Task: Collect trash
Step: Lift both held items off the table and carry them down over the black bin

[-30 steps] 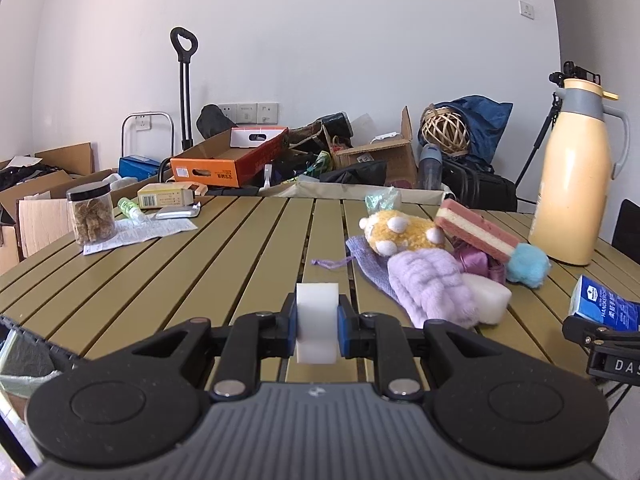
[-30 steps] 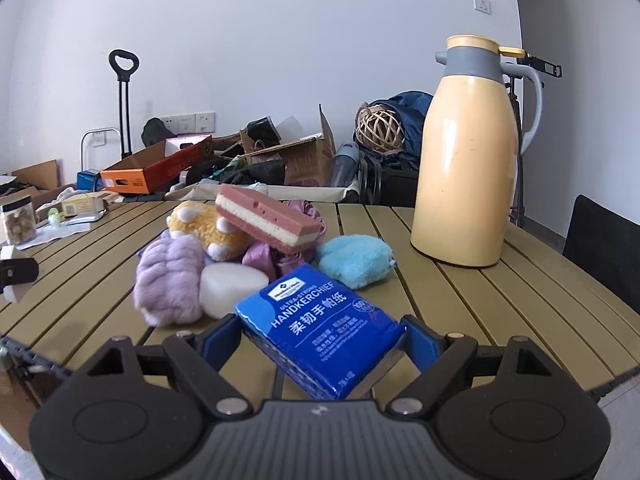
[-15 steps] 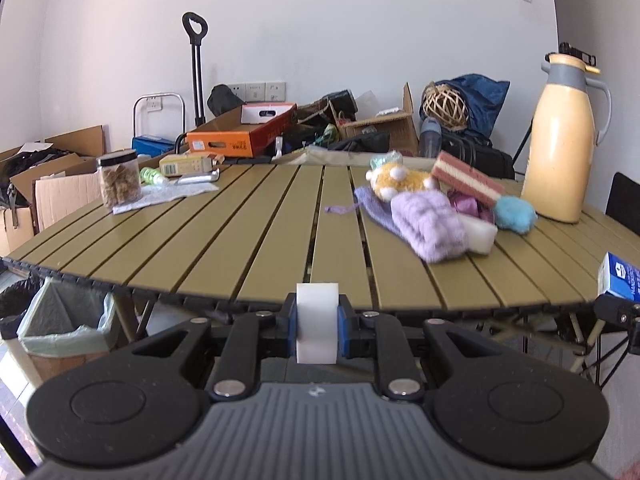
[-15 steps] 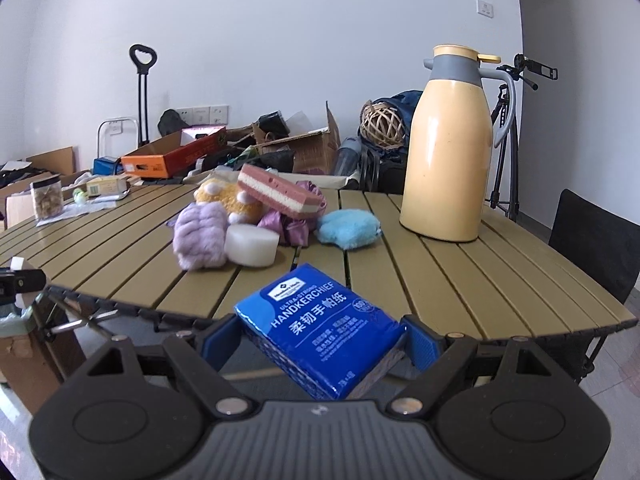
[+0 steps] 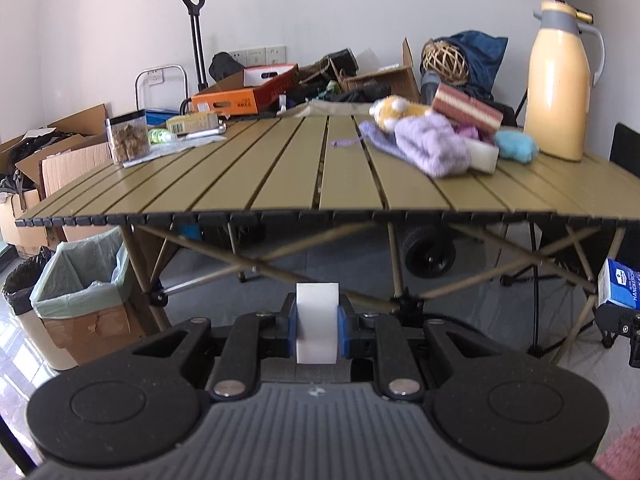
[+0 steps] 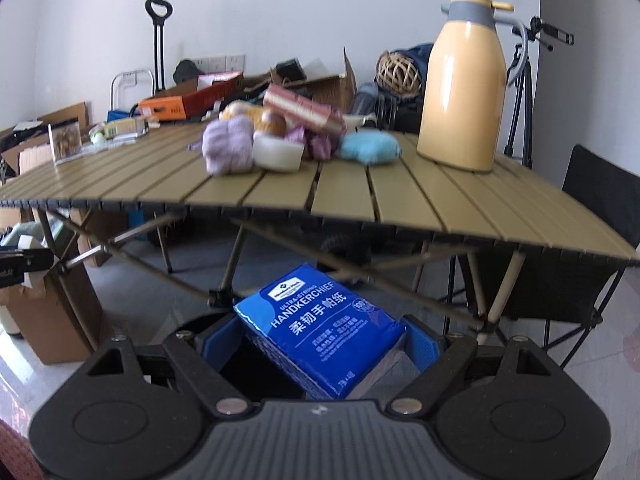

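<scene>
Low in the left wrist view, the left gripper (image 5: 317,330) is clamped on a white block (image 5: 317,328), which stands upright between the blue pads (image 5: 293,330) at the bottom centre of the frame. In the right wrist view, the right gripper (image 6: 318,334) has its fingers pressed against both sides of a blue tissue pack (image 6: 320,330), which lies tilted at the lower centre, its printed face up. That same pack shows at the right edge of the left view, and the block peeks in at the left edge of the right view.

Both grippers hang in front of the table (image 5: 280,176), below the level of its top, with the crossed legs (image 5: 304,252) filling the middle of each frame. At the lower left of the left view, beside the table legs, stands a cardboard bin (image 5: 86,304) lined with a pale green bag, with a black-lined bin (image 5: 24,280) just beside it.

On the table top, right of centre, sits a heap: a lilac plush (image 5: 434,146), a white block (image 5: 482,156) touching it, a teal puff (image 5: 516,148), a yellow plush (image 5: 396,110) and a pink-striped sponge (image 5: 466,108) resting on top. A yellow thermos (image 5: 558,84) stands upright at the right. At the table's left end are a clear jar (image 5: 127,140) and some small packets.

Beyond, against the wall, boxes (image 5: 244,96) and bags pile up, with a trolley handle (image 5: 194,32) rising at the upper left.
</scene>
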`<state>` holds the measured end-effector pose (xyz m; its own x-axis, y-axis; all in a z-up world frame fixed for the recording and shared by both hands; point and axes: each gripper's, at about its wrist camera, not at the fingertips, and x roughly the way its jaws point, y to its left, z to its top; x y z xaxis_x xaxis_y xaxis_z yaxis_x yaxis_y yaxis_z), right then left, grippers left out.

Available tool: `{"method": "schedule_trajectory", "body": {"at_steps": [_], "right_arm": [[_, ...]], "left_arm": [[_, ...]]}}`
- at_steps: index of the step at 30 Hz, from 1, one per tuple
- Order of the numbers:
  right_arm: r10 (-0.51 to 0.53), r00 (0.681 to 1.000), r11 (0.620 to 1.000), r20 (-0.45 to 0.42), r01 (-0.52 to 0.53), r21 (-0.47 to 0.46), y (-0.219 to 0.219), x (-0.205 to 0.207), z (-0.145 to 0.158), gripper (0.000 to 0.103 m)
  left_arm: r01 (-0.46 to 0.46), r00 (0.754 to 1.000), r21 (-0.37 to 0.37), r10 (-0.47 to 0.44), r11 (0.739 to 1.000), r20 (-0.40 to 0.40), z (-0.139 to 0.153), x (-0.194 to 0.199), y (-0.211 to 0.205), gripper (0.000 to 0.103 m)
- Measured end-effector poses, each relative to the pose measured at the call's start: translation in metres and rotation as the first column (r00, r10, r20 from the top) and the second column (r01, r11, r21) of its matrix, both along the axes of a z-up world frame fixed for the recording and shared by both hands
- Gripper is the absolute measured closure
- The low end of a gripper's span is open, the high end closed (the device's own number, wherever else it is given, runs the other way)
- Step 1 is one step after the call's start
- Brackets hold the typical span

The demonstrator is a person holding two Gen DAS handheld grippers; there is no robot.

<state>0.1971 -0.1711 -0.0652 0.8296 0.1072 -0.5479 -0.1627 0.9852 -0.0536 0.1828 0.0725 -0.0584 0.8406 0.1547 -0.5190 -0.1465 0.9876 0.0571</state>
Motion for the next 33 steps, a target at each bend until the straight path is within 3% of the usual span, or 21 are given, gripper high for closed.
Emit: {"method": "schedule_trajectory", "body": {"at_steps": [6,10,16,22,26,33], "right_arm": [[-0.007,0.998,1.0,-0.059,0.007,-0.001,-0.003,0.001,-0.024,0.017],[-0.018,0.996,1.0,-0.09,0.018,0.0,-0.005,0.004,-0.039,0.017],[-0.047,0.989,0.998,-0.142,0.051,0.023,-0.015,0.017,-0.055,0.018],[-0.051,0.982,0.997,-0.185,0.059,0.039,-0.019,0.026,-0.068,0.018],[-0.054,0.979,0.997,-0.199,0.062,0.035,-0.021,0.028,-0.073,0.018],[-0.082,0.973,0.995,-0.217,0.093,0.038,-0.031,0.032,-0.079,0.018]], "left_arm": [[0.014,0.998,0.007,-0.013,1.0,-0.069,-0.021,-0.001,0.002,0.084],[0.03,0.987,0.008,-0.028,1.0,-0.156,-0.041,0.003,0.001,0.084],[0.028,0.953,-0.039,-0.038,0.999,-0.301,-0.071,0.017,0.008,0.084],[0.029,0.923,-0.072,-0.054,0.997,-0.38,-0.087,0.026,0.005,0.084],[0.025,0.888,-0.118,-0.076,0.993,-0.454,-0.099,0.036,0.004,0.084],[0.0,0.856,-0.149,-0.077,0.989,-0.511,-0.107,0.048,0.005,0.084]]}}
